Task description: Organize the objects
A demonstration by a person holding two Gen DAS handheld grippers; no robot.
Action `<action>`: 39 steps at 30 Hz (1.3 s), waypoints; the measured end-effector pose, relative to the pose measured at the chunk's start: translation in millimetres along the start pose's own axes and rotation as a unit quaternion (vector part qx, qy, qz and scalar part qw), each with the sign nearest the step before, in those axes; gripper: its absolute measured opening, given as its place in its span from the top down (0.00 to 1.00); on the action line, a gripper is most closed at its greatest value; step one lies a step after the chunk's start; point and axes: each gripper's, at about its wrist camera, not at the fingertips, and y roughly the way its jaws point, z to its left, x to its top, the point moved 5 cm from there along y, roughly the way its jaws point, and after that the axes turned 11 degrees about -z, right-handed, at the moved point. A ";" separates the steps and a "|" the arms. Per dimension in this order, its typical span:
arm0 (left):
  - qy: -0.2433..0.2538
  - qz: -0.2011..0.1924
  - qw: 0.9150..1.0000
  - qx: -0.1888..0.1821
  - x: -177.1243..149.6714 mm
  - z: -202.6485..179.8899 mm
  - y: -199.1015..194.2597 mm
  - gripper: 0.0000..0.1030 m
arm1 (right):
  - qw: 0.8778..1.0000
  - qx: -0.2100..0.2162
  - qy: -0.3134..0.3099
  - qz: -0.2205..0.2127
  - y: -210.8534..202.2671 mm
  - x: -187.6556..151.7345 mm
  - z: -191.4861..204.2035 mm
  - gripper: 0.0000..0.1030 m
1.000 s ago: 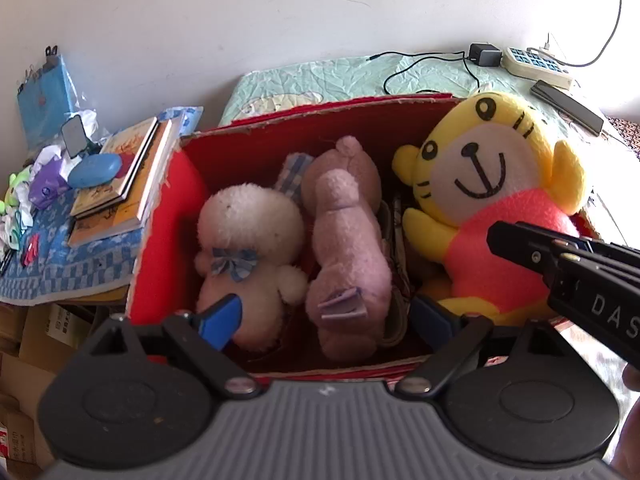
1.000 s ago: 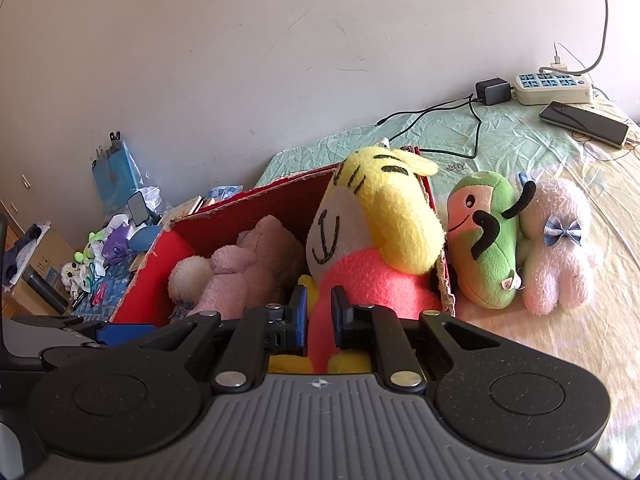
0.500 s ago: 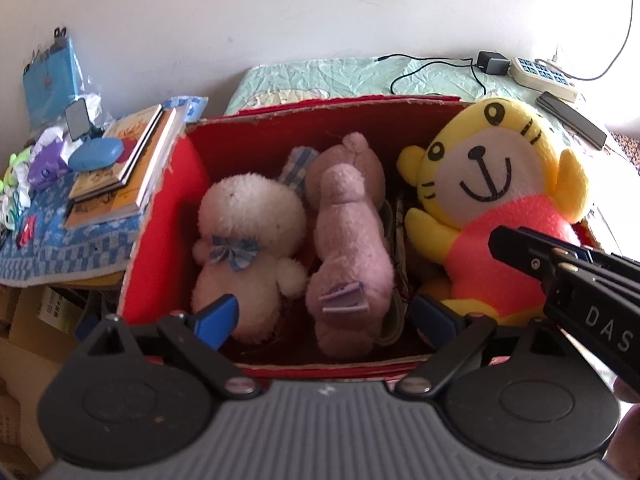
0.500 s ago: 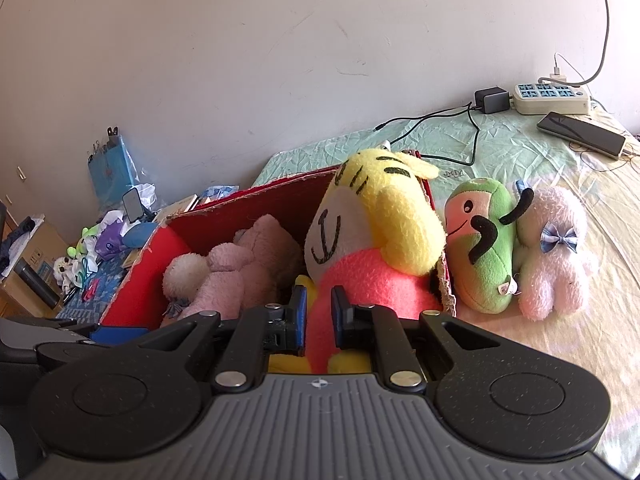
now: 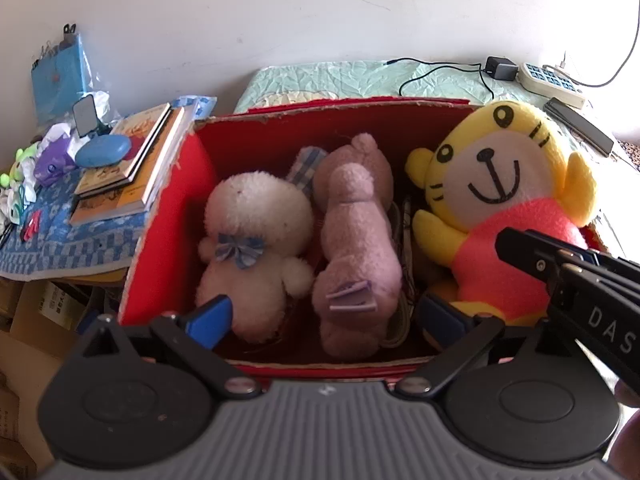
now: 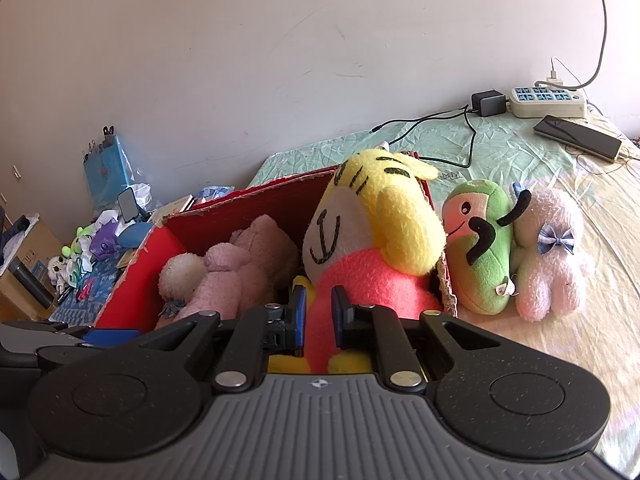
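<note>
Yellow tiger plush unmoved between right fingers.

A bed covered in a crumpled pale-green sheet is seen bearing a red cardboard box, with two plush toys — a green one and a pink one — laid just beside it; a power strip, charger and phone are set near the wall.

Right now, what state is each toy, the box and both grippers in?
Red cardboard box: open-topped.
Yellow tiger plush in pink shirt: upright in box, gripped.
White fluffy plush: lying in box.
Pink plush: lying in box.
Green plush: outside, leaning on box.
Left gripper: open.
Right gripper: shut on tiger.
</note>
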 end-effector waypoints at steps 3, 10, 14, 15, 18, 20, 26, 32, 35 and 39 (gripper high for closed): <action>0.000 0.002 1.000 -0.005 0.1 0.6 0.8 0.03 | 1.000 0.002 0.002 -0.001 -0.2 0.1 -0.2 0.86; 0.004 0.011 1.000 -0.010 1.4 1.9 3.0 0.03 | 1.000 0.004 0.007 -0.002 -1.5 0.8 2.2 0.82; 0.013 0.010 1.000 -0.005 3.2 1.6 0.2 0.04 | 1.000 -0.003 -0.006 -0.010 -5.7 5.2 11.2 0.69; 0.015 0.008 1.000 -0.004 3.8 1.8 -1.1 0.04 | 1.000 -0.007 -0.010 -0.015 -7.2 6.6 13.7 0.66; 0.022 0.005 1.000 0.004 6.8 3.2 -6.0 0.04 | 0.999 -0.020 -0.020 -0.023 -12.0 11.4 19.1 0.55; 0.025 -0.001 1.000 0.005 9.8 4.6 -10.8 0.04 | 0.999 -0.020 -0.017 -0.027 -15.5 14.1 20.5 0.54; 0.035 -0.008 0.999 0.007 14.6 6.0 -20.1 0.04 | 0.999 -0.032 -0.019 -0.018 -20.0 18.4 23.1 0.56; 0.028 -0.011 1.000 -0.006 18.4 6.0 -28.2 0.04 | 0.999 -0.028 -0.004 -0.023 -28.6 22.2 23.4 0.56; 0.028 -0.013 0.999 -0.010 20.2 3.7 -31.0 0.04 | 0.999 -0.025 0.005 -0.022 -32.5 24.0 23.6 0.56; 0.030 -0.014 0.999 -0.011 23.5 1.9 -31.8 0.04 | 0.999 -0.037 0.002 -0.026 -36.6 26.1 22.5 0.56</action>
